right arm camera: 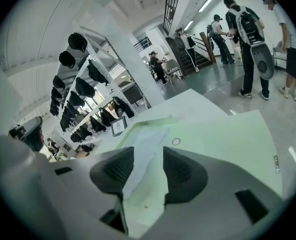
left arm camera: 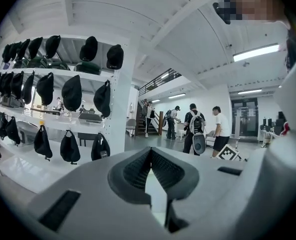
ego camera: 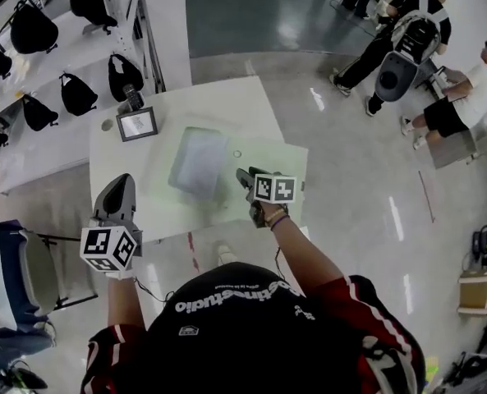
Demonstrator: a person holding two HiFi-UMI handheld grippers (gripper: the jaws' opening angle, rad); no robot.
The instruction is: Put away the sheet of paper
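We find the right claw (right arm camera: pixel 148 152) released, jaws apart, aimed at the sheet of paper (ego camera: pixel 198 164) lying flat just ahead, apparently for pickup; the left claw (left arm camera: pixel 150 152) is clenched, empty, idle.

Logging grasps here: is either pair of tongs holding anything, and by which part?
Nothing is held. The right tongs stand open, short of the sheet of paper; the left tongs are shut on nothing.
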